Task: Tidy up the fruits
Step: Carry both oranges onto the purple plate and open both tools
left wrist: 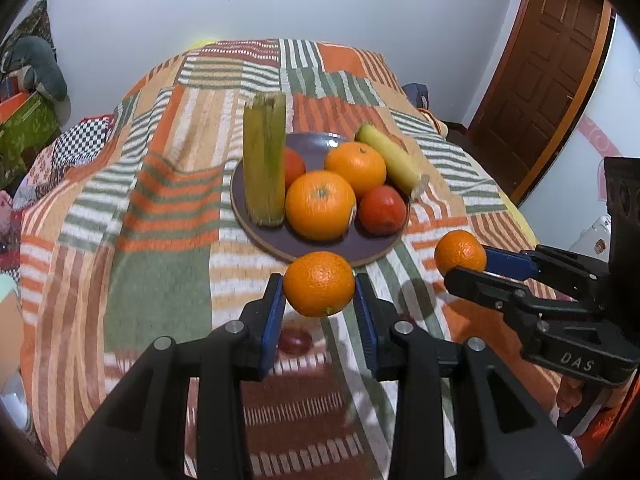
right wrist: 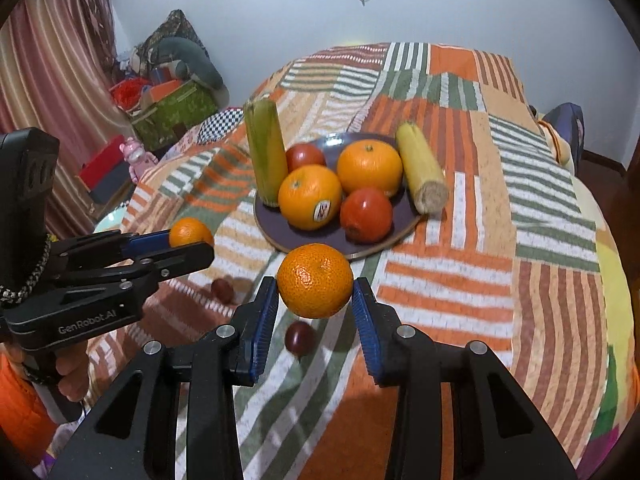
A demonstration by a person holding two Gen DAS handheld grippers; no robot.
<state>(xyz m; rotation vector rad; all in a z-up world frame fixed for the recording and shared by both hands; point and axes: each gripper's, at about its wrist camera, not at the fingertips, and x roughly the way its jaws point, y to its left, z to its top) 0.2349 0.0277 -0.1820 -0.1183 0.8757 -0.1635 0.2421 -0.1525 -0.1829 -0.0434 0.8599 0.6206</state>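
Observation:
My left gripper (left wrist: pixel 319 286) is shut on a small mandarin (left wrist: pixel 319 283) and holds it above the bedspread, just short of the purple plate (left wrist: pixel 320 246). My right gripper (right wrist: pixel 315 282) is shut on another mandarin (right wrist: pixel 315 280), also near the plate's (right wrist: pixel 316 240) front rim. Each gripper shows in the other's view, the right one with its mandarin (left wrist: pixel 460 255) and the left one with its mandarin (right wrist: pixel 190 232). The plate holds two large oranges (left wrist: pixel 320 205) (left wrist: pixel 355 167), two tomatoes (left wrist: pixel 382 210) (left wrist: pixel 294 166) and two corn cobs (left wrist: pixel 265 160) (left wrist: pixel 390 158).
Two dark red grapes or plums (right wrist: pixel 299 337) (right wrist: pixel 222 290) lie on the striped bedspread (right wrist: pixel 480 280) below the grippers. Boxes and clutter (right wrist: pixel 168 108) stand at the far left by a curtain. A wooden door (left wrist: pixel 548 72) is at the right.

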